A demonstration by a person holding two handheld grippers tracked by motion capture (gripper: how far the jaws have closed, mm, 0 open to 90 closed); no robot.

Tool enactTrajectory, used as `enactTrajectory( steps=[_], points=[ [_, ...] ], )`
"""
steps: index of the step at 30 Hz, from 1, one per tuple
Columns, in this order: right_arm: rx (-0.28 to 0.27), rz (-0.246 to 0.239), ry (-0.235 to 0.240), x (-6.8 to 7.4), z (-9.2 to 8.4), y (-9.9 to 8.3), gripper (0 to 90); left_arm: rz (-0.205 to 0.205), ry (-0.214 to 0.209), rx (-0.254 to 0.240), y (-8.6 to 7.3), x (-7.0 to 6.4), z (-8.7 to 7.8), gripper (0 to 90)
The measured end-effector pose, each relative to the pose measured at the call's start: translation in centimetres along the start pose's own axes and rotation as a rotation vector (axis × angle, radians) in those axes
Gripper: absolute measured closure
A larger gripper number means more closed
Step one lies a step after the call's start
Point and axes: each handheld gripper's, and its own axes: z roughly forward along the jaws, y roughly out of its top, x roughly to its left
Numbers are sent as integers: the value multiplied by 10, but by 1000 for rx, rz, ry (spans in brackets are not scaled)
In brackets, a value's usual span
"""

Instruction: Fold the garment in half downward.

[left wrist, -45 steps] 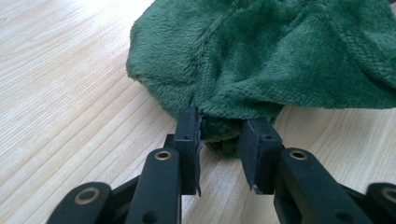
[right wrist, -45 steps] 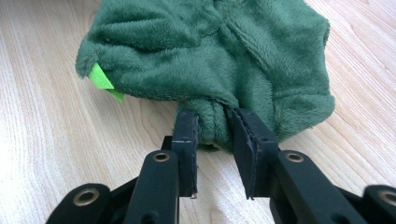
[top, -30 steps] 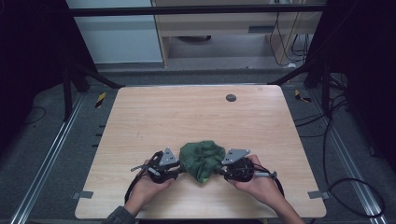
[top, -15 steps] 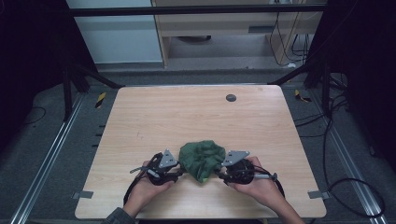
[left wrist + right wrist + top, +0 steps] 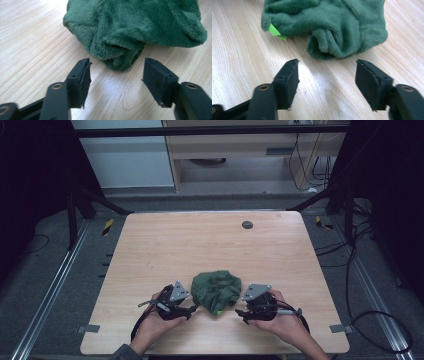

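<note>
Both the left gripper [image 5: 192,308] and right gripper [image 5: 239,312] sit released, jaws spread, flanking the bunched green cloth [image 5: 216,291] on the table [image 5: 200,245].

A dark green plush cloth [image 5: 216,290] lies bunched into a rounded heap on the wooden table [image 5: 200,245], near the table's front edge and about midway along it. Its fleecy surface is creased into thick folds, with one rolled fold [image 5: 120,53] drooping to touch the tabletop. A small bright-green tag [image 5: 275,31] (perhaps a label) pokes from its edge.
</note>
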Motion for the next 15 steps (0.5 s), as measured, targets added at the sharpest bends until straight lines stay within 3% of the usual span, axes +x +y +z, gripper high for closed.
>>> enactTrajectory(
  steps=[6,15],
  points=[
    [16,15,3,1,-3,-5,236,-20,-2,26,-1,-1,0,238],
    [32,57,-4,-6,-10,-9,137,-36,-13,41,0,-2,-1,159]
  ],
)
